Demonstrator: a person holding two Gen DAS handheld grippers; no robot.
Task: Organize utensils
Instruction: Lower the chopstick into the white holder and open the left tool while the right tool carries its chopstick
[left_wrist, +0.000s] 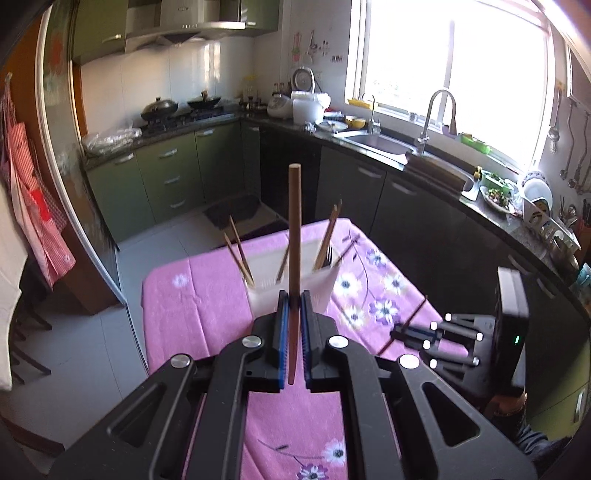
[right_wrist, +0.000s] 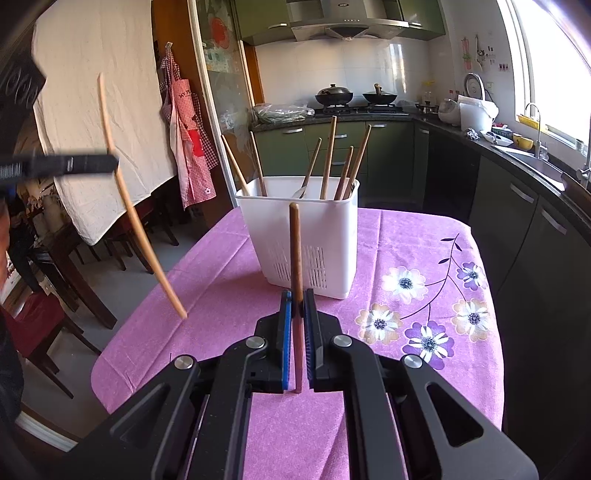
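Sunlit through a wide window (left_wrist: 454, 62), a green-cabinet kitchen frames a small table under a pink flowered tablecloth (right_wrist: 229, 280), where two hand-held grippers each carry a wooden chopstick. At far left of the right wrist view, the left gripper (right_wrist: 110, 162) reaches in from the side, its black fingers pinching a pale wooden chopstick (right_wrist: 133, 218) that slants from upper left down to lower right, its lower tip just above or on the cloth; which, the view does not settle. In its own view, that left gripper (left_wrist: 294, 299) has blue-padded jaws pressed onto the stick, whose long axis runs straight ahead and upward. Right of centre, the right gripper (right_wrist: 297, 295) clamps a darker brown wooden chopstick (right_wrist: 295, 258), upright along the fingers, in front of the white plastic utensil holder with a perforated base (right_wrist: 314, 236). Seven or so wooden chopsticks (right_wrist: 328, 158) lean at varied angles inside that holder, which stands on the cloth directly ahead of both grippers. Behind it, two dark woks (right_wrist: 332, 96) sit on the stove, and a red checked apron (right_wrist: 188, 140) hangs at the doorway.
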